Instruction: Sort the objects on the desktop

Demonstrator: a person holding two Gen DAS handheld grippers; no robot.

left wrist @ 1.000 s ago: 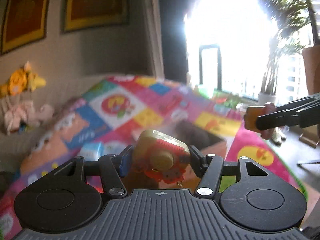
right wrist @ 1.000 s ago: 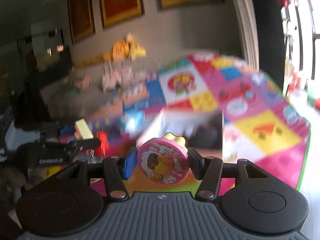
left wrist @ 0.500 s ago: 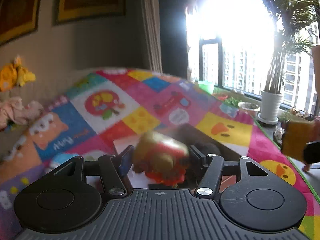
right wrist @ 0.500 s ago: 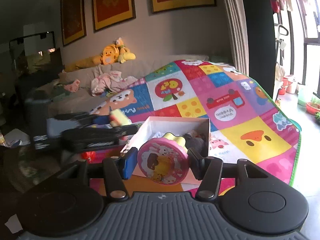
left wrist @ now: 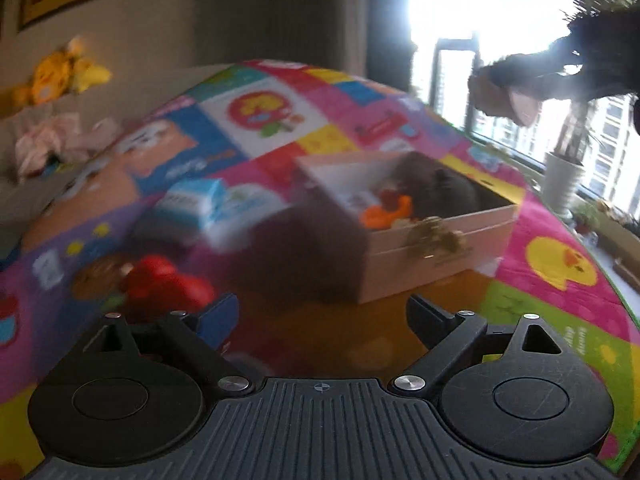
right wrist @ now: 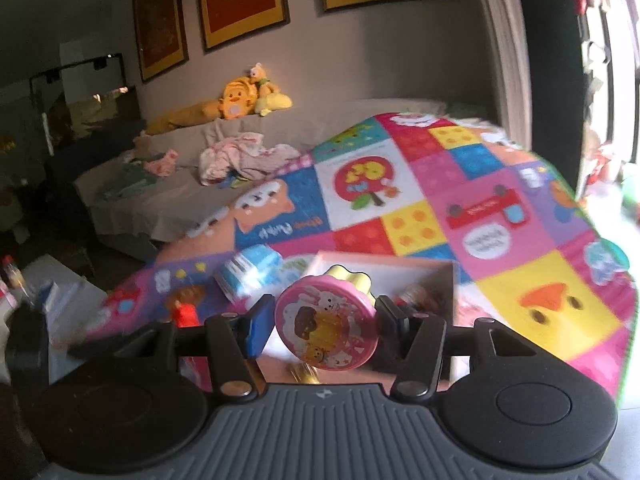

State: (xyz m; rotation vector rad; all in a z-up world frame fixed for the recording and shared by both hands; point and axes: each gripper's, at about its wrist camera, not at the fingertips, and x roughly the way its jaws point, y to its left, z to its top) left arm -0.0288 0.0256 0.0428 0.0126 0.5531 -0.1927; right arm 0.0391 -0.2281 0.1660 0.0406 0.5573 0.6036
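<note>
Your left gripper (left wrist: 322, 322) has just been opening, and its jaws now stand wide apart with nothing between them; only bare orange mat shows in the gap. Just beyond its fingertips sits the white box (left wrist: 436, 252), near corner towards you, well within reach but untouched. Inside it lie an orange toy (left wrist: 386, 214) and a dark rounded lump (too blurred to name), and a yellowish, gold-looking shape (left wrist: 432, 236) shows at the box's front rim; whether it is in the box or on its wall you cannot tell from this view. To the left of the gripper a red toy (left wrist: 168, 284) rests on the mat, near the blue pad of your left finger, and farther off a blue-and-white carton (left wrist: 192, 202) lies beside the box.

Your right gripper (right wrist: 326, 326) is partly closed on the round pink tin (right wrist: 326, 320), both pads pressing its sides, the lid with its cartoon rabbits tilted towards the camera and a yellow scalloped piece showing behind it. The tin hangs above the near edge of the white box (right wrist: 384, 262), apart from it. The blue-and-white carton (right wrist: 250, 272) lies left of the box, the red toy (right wrist: 186, 314) nearer still on that side.

Beyond, the patchwork play mat (right wrist: 500, 240) stretches to a grey sofa (right wrist: 180, 196) strewn with clothes, a yellow plush duck (right wrist: 236, 104) on its back.
</note>
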